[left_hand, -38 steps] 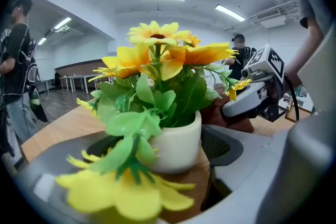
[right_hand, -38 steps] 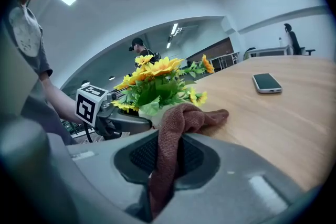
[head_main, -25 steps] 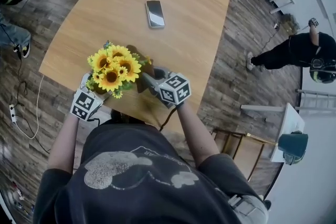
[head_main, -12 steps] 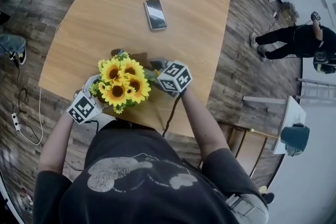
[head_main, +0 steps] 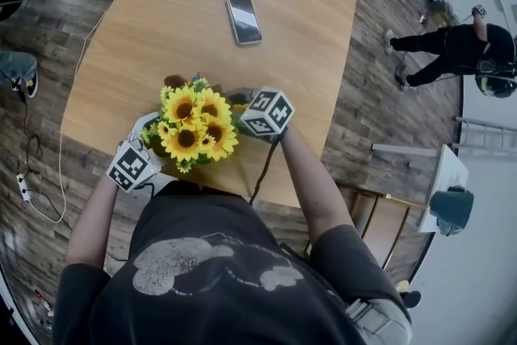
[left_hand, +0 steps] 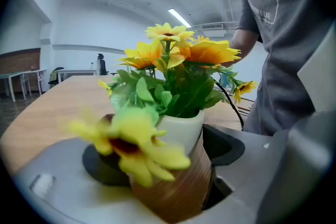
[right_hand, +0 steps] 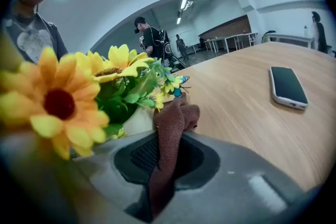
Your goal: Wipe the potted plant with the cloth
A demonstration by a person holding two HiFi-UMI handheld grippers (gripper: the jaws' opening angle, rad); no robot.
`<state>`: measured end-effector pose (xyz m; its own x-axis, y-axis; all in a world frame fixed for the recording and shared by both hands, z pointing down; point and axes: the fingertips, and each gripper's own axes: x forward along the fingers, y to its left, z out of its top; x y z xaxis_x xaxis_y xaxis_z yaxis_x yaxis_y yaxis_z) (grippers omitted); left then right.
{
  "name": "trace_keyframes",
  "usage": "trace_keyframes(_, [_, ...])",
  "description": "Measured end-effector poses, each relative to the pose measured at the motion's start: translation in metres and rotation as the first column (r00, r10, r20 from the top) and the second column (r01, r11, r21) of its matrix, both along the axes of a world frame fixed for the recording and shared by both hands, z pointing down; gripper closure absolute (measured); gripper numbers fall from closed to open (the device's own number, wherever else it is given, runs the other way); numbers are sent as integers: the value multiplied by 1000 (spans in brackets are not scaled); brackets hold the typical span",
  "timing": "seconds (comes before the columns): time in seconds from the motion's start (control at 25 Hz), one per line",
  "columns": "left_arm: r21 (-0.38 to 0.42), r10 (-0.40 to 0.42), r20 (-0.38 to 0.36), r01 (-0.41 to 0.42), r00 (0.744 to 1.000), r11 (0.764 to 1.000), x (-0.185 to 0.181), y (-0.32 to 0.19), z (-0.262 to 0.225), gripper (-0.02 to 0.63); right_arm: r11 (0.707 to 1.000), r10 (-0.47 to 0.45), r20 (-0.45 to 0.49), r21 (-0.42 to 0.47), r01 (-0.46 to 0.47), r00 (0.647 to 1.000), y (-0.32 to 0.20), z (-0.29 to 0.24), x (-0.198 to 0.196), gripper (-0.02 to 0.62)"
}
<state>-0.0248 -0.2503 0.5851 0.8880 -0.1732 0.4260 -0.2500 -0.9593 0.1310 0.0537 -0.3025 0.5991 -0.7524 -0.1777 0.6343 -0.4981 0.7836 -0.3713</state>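
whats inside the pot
The pot holds sunflowers and green leaves. The leaves cover its mouth, so any soil or filler inside can't be seen.

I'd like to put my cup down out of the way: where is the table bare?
The table is bare across the wide stretch between the phone and the potted plant, and on both sides of the phone. The near edge is crowded: the potted plant and the cloth are there.
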Motion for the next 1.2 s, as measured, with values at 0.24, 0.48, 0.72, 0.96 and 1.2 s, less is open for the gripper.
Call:
trace_keyframes(0.24, [8,-133,-26,133,991,991,-8,-10,1,160,998,69,-17,0,-69,997,28,2,23,546])
trace_keyframes(0.48, [37,-235,-39,236,971,971,-7,-23,-2,169,986,169,9,4,-169,986,56,0,39,546])
trace_keyframes(0.72, [56,-362,-51,364,931,930,-15,-31,-3,192,970,243,35,13,-244,969,93,-1,31,546])
trace_keyframes(0.96, [55,-405,-61,408,912,911,-14,-29,-14,216,958,286,50,10,-287,957,122,-3,29,546])
trace_keyframes(1.2, [79,-494,-61,498,867,864,-24,-15,-18,221,936,344,101,35,-349,933,133,-8,37,546])
